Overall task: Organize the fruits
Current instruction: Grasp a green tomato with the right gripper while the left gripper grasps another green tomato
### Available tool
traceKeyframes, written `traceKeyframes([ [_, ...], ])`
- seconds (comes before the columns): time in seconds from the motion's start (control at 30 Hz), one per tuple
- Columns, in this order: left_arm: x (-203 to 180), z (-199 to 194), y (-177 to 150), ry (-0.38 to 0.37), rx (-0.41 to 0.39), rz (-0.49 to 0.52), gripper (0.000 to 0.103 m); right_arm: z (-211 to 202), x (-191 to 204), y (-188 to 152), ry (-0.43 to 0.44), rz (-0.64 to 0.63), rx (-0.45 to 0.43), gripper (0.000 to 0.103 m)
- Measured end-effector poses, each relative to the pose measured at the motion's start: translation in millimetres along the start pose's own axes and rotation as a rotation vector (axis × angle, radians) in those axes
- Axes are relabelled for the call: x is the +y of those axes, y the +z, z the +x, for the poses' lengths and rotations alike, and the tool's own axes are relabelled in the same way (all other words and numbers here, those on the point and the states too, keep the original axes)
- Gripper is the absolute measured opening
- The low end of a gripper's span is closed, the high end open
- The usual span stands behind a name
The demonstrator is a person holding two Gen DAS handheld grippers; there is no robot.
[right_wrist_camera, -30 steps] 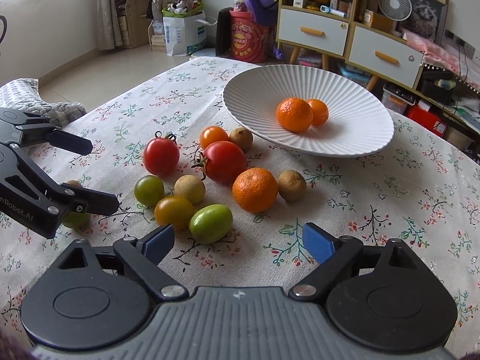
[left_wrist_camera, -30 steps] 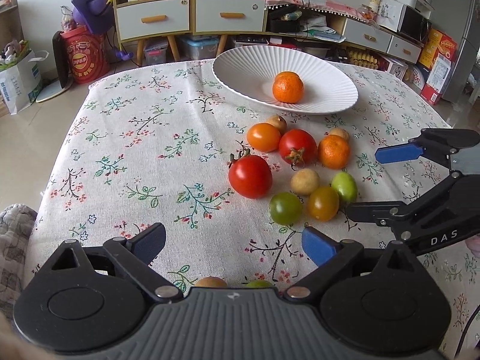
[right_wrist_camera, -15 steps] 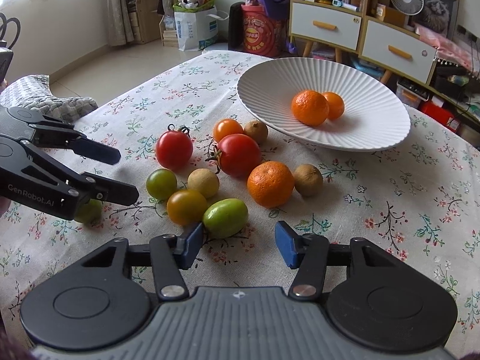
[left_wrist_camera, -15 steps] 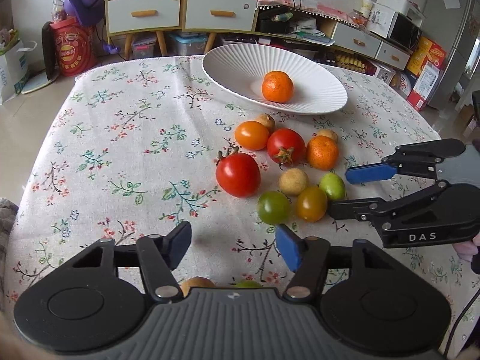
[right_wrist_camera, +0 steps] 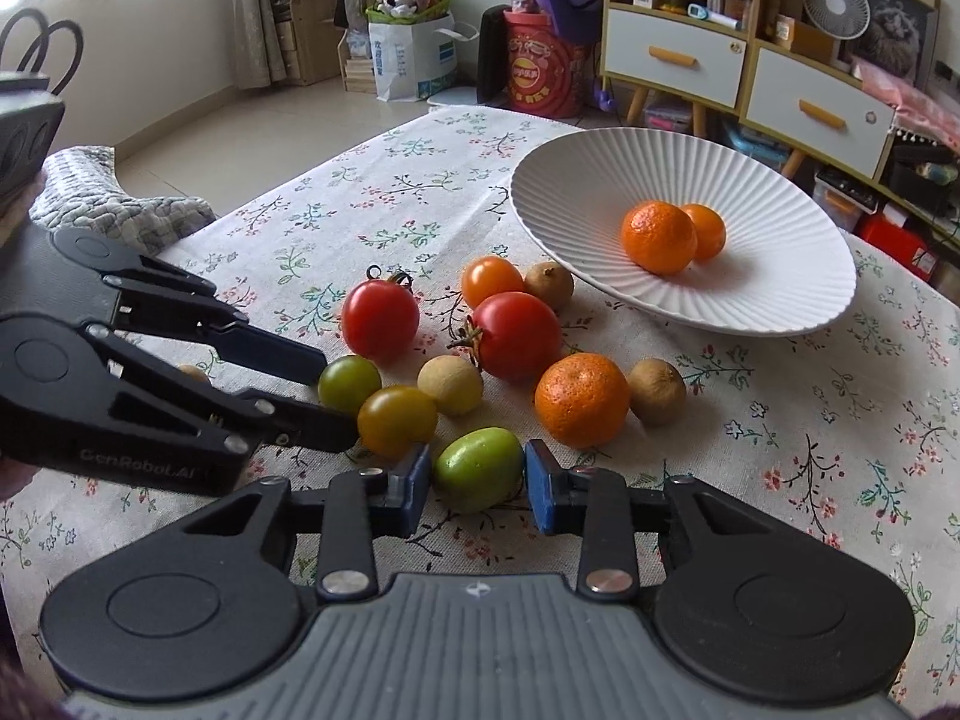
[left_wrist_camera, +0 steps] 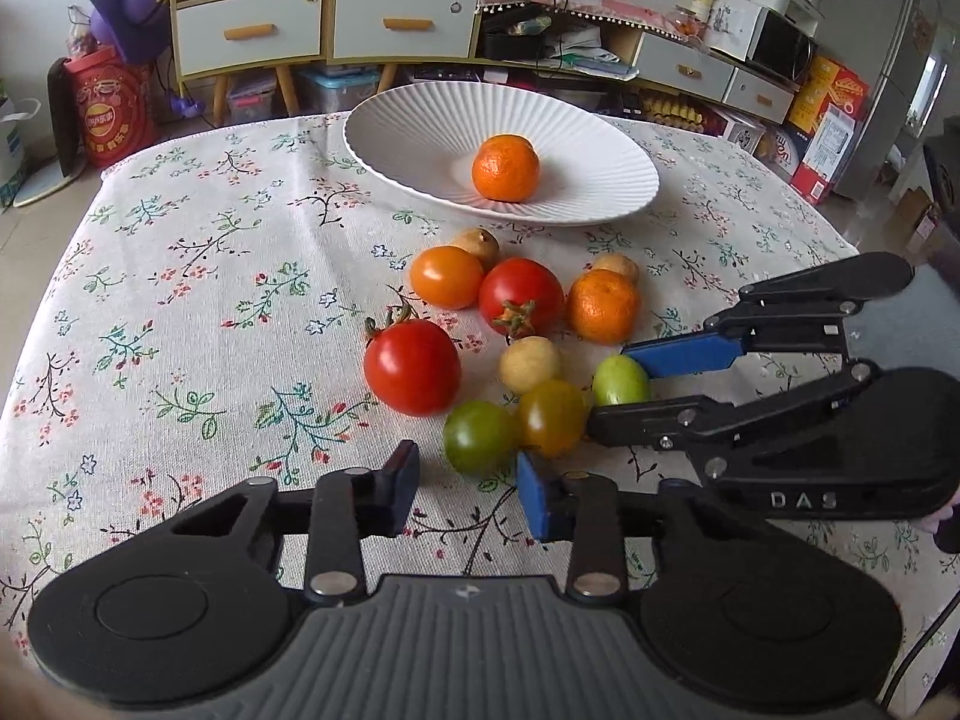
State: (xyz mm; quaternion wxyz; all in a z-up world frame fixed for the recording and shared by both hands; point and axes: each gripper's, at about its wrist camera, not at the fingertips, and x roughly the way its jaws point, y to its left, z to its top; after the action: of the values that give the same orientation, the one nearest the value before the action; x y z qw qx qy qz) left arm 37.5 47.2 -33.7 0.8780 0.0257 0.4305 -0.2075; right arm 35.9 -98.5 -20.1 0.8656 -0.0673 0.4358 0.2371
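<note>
Fruit cluster (left_wrist_camera: 531, 363) is sitting mid-table on the floral tablecloth (left_wrist_camera: 180, 300), in front of the white ribbed bowl (left_wrist_camera: 420, 138).

Right gripper (right_wrist_camera: 478, 480): jaws have just been closing. The blue pads are standing narrow and appear to be pressing both flanks of the light green tomato (right_wrist_camera: 477, 468) at the cluster's near edge. The tomato is resting on the cloth.

Left gripper (left_wrist_camera: 468, 468): jaws have also just been closing and are standing narrow. The dark green tomato (left_wrist_camera: 480, 435) is sitting at their mouth. A strip of cloth is showing between it and the left pad, so no grip is showing.

The two grippers are converging from opposite sides, with the amber tomato (left_wrist_camera: 552, 417) lying between their targets and touching the dark green one. The left gripper's near finger is lying against it in the right wrist view.

Outward: the pale yellow round fruit (left_wrist_camera: 531, 363), the large red tomato (left_wrist_camera: 413, 366), a second red tomato (left_wrist_camera: 521, 297), an orange tomato (left_wrist_camera: 447, 276), a mandarin (left_wrist_camera: 603, 306) and two brown round fruits (left_wrist_camera: 477, 246) (left_wrist_camera: 615, 267) are packing closely, several touching.

The bowl is holding two mandarins (right_wrist_camera: 657, 237) (right_wrist_camera: 708, 231) near its middle, with ribbed wall showing all around them.

A wide stretch of cloth is running left of the cluster to the table edge. A narrower strip is separating the cluster from the bowl rim.
</note>
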Motion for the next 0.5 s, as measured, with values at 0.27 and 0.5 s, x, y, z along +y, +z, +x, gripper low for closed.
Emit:
traceKeyframes([
  [0.27,-2.9,3.0,5.1,0.009,-0.003,-0.01,0.015,-1.8,1.0,0.0,-0.004,-0.005,0.002,0.031],
  [0.5,-6.3,3.4,6.0,0.013,-0.012,-0.006,0.014,-6.1,-2.7,-0.7,-0.008,0.006,-0.005,0.031],
])
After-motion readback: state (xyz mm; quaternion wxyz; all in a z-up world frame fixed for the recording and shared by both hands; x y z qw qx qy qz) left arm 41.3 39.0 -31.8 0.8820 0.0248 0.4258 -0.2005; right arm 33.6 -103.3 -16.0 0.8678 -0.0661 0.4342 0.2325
